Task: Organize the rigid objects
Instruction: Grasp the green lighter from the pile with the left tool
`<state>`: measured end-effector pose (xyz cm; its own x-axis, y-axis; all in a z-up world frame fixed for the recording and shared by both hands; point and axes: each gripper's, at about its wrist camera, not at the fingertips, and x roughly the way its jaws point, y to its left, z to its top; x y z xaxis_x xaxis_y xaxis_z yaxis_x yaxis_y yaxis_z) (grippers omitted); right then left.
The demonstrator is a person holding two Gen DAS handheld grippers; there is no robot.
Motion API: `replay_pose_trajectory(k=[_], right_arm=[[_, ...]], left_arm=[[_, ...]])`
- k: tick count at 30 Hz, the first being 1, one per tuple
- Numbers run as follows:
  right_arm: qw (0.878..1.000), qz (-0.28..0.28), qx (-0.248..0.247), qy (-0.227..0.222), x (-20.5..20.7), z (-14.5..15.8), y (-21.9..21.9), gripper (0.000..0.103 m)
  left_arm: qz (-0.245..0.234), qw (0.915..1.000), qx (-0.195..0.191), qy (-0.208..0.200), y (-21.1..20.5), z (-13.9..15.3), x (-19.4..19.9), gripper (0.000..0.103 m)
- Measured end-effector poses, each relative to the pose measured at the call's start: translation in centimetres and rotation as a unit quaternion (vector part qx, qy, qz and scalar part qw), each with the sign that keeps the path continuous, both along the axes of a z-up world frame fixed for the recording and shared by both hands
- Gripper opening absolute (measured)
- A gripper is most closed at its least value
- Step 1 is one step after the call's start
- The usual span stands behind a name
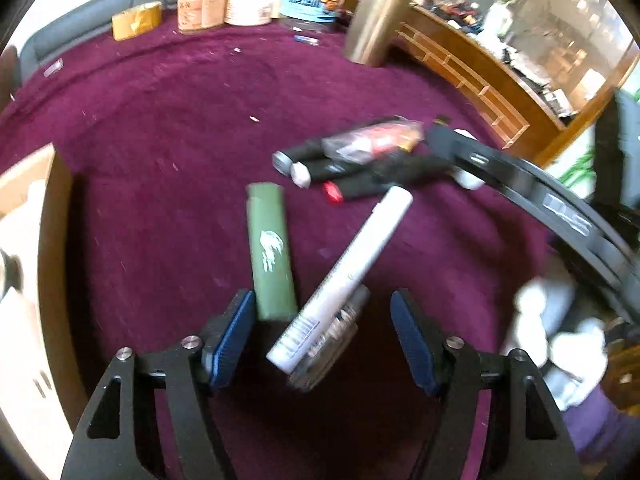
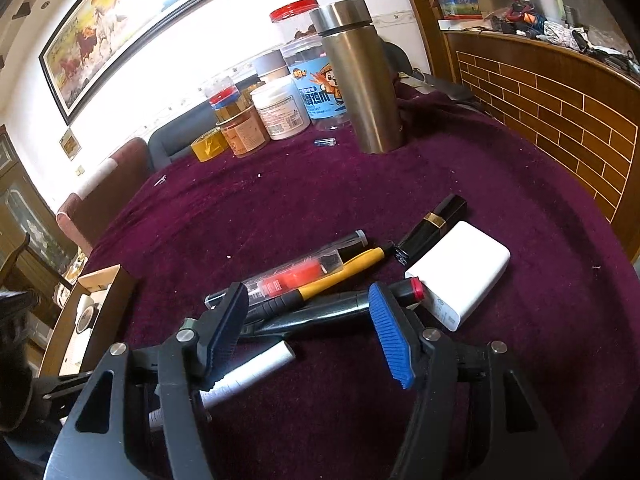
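In the left wrist view my left gripper is open above the purple cloth. A white marker lies slantwise between its blue pads, touching neither, on top of a blurred clear item. A green lighter-shaped case lies just ahead of the left pad. Further off is a heap of black markers with a clear tube holding something red. My right gripper is open, its pads straddling the black markers. A yellow-and-black pen, a red-capped marker and the white marker lie close by.
A white power bank and a black lipstick lie right of the heap. A steel flask, jars and yellow tape stand at the back. An open cardboard box sits at the left table edge. A wooden counter is on the right.
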<state>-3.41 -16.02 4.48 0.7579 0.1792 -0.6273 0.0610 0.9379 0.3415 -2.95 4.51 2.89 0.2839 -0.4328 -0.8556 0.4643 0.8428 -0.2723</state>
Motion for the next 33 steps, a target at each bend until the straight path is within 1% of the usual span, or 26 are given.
replay_pose_trajectory(k=[1, 3, 4, 7, 8, 10, 11, 12, 13, 14, 15, 16, 21, 23, 24, 26, 27, 28, 30, 31, 32, 33], right_arm=[[1.0, -0.001, 0.0, 0.0, 0.0, 0.0, 0.0, 0.061], [1.0, -0.002, 0.0, 0.0, -0.1, 0.0, 0.0, 0.061], [1.0, -0.002, 0.0, 0.0, 0.0, 0.1, 0.0, 0.061], [1.0, -0.002, -0.004, 0.0, -0.1, 0.0, 0.1, 0.061], [1.0, -0.002, -0.005, 0.0, -0.1, 0.0, 0.1, 0.061], [1.0, -0.002, -0.008, 0.0, 0.0, 0.0, 0.2, 0.062], [1.0, -0.002, -0.01, 0.0, 0.0, 0.0, 0.2, 0.062], [1.0, -0.002, -0.011, 0.0, 0.0, 0.0, 0.2, 0.062], [1.0, -0.001, -0.01, 0.0, 0.0, 0.0, 0.2, 0.062], [1.0, 0.001, -0.008, 0.0, 0.0, 0.0, 0.2, 0.065], [1.0, 0.002, -0.007, 0.0, 0.0, 0.0, 0.2, 0.066], [1.0, 0.003, -0.008, 0.0, 0.0, 0.0, 0.2, 0.067], [1.0, 0.006, -0.008, 0.0, 0.1, 0.0, 0.3, 0.068], [1.0, 0.005, -0.01, 0.0, 0.1, 0.0, 0.3, 0.068], [1.0, 0.004, -0.013, 0.0, 0.1, 0.0, 0.4, 0.068], [1.0, 0.003, -0.019, 0.0, 0.1, 0.0, 0.5, 0.068], [1.0, 0.003, -0.024, 0.0, 0.2, 0.0, 0.6, 0.068], [1.0, 0.003, -0.028, 0.0, 0.2, 0.0, 0.7, 0.068], [0.999, 0.004, -0.036, 0.0, 0.3, -0.1, 0.9, 0.068], [0.999, 0.004, -0.039, 0.0, 0.3, -0.1, 1.0, 0.068], [0.999, 0.004, -0.041, 0.0, 0.3, -0.1, 1.0, 0.069], [0.999, 0.004, -0.043, 0.0, 0.3, -0.1, 1.1, 0.069]], left_arm=[[0.005, 1.0, -0.004, -0.005, 0.3, 0.3, -0.6, 0.063], [0.021, 0.9992, 0.004, -0.033, 0.5, 1.1, -0.9, 0.063], [0.026, 0.9988, 0.004, -0.041, 0.7, 1.4, -0.9, 0.063], [0.046, 0.9984, -0.005, -0.034, 0.5, 1.1, 1.0, 0.063], [0.051, 0.9981, 0.002, -0.035, 0.1, 0.9, 1.5, 0.063], [0.065, 0.9963, 0.035, -0.046, -0.8, 0.1, 2.8, 0.062], [0.068, 0.9958, 0.047, -0.04, -1.2, -0.6, 3.4, 0.046], [0.072, 0.995, 0.058, -0.039, -1.3, -1.0, 3.8, 0.04], [0.076, 0.9936, 0.065, -0.051, -1.4, -0.9, 3.9, 0.019], [0.073, 0.9947, 0.059, -0.041, -1.1, -0.9, 3.9, 0.016], [0.077, 0.9954, 0.046, -0.034, -0.7, -0.9, 3.7, 0.016], [0.08, 0.9952, 0.045, -0.034, -0.4, -0.9, 3.4, 0.016], [0.09, 0.9926, 0.061, -0.053, -0.4, -1.2, 2.6, 0.016], [0.093, 0.9914, 0.066, -0.063, -0.8, -1.3, 2.6, 0.021], [0.094, 0.9906, 0.07, -0.071, -1.1, -1.3, 2.3, 0.023], [0.091, 0.9872, 0.095, -0.09, -1.9, -1.3, 2.0, 0.023], [0.093, 0.9856, 0.103, -0.097, -2.0, -1.3, 1.8, 0.02], [0.1, 0.9848, 0.1, -0.101, -1.8, -1.3, 1.6, 0.016], [0.114, 0.9865, 0.071, -0.094, -0.9, -1.2, 1.1, 0.016], [0.121, 0.9874, 0.054, -0.086, -0.3, -1.1, 0.9, 0.016], [0.131, 0.9881, 0.029, -0.076, 0.5, -0.9, 0.4, 0.016], [0.137, 0.9878, 0.01, -0.074, 1.3, -0.4, -0.2, 0.016]])
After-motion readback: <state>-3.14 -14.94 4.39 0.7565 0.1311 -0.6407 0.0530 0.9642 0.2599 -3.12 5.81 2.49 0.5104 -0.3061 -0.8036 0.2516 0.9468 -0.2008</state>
